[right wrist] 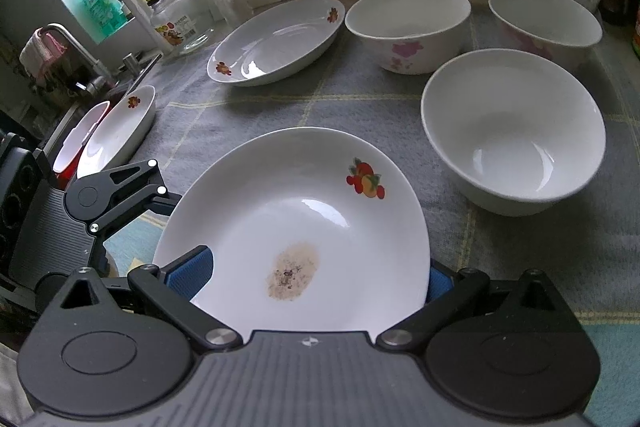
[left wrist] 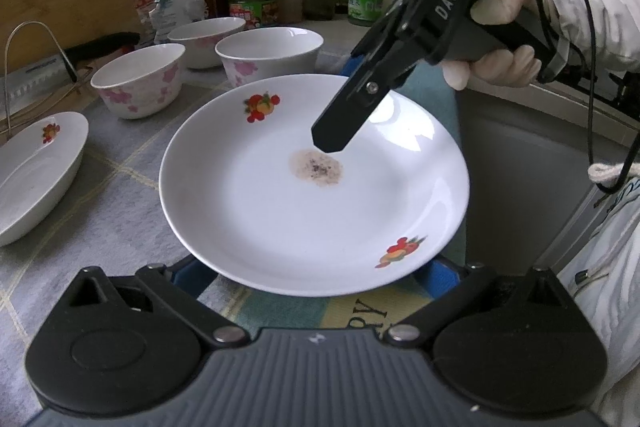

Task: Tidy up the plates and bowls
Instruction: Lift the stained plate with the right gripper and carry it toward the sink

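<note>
Fruit-print plate (left wrist: 304,195) with brown stain (left wrist: 316,167) at frame centre, above grey checked cloth (left wrist: 120,187) on bench. Left tongs (left wrist: 312,277) spread wide, blue pads flanking plate's near rim; grip cannot tell. Right tongs (right wrist: 316,273) likewise astride plate rim, clamp unclear. Three pink-flower bowls (left wrist: 138,79) upper left; second plate (left wrist: 36,171) at left edge
</note>
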